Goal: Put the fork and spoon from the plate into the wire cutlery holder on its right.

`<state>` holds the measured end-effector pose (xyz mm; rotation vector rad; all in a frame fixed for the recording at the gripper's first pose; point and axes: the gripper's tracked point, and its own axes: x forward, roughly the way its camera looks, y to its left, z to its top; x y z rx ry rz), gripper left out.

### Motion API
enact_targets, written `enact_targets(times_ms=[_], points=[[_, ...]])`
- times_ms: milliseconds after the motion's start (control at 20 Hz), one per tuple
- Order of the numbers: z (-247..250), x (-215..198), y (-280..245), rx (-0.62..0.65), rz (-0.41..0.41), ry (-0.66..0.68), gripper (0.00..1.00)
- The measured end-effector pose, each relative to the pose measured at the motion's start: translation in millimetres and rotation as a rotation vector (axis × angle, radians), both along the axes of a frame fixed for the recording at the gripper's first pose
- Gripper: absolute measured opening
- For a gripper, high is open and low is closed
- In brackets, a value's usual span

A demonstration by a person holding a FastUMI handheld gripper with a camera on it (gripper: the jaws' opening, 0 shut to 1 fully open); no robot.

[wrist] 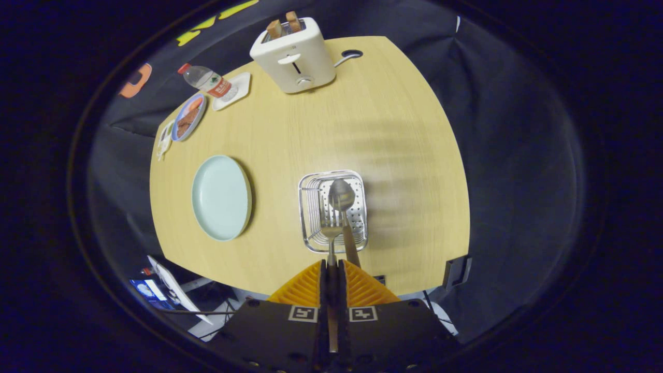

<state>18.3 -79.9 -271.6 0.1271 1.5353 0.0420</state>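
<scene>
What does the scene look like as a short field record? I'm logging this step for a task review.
gripper: fingers shut on the fork and spoon handles, held above the holder
fork: tines ahead of the fingers, over the holder
spoon: bowl beyond the fork, over the holder
holder: wire basket on the table, right of the plate
plate: pale blue, nothing on it
table: wooden
toaster: far end, two slices sticking up
bottle: far left, lying on a white tray
</scene>
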Motion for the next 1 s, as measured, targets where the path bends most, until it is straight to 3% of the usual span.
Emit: enact_targets(times_ms=[350,400,550,650,750,1000], points=[[5,14,6,0.027,-0.016,-0.054,0.10],[8,18,9,0.033,-0.012,-0.083,0.25],[25,32,22,0.038,0.033,-0.206,0.54],[41,43,31,0.034,0.061,-0.309,0.80],[63,54,44,0.045,0.074,-0.423,0.89],[133,63,78,0.070,0.094,-0.734,0.94]])
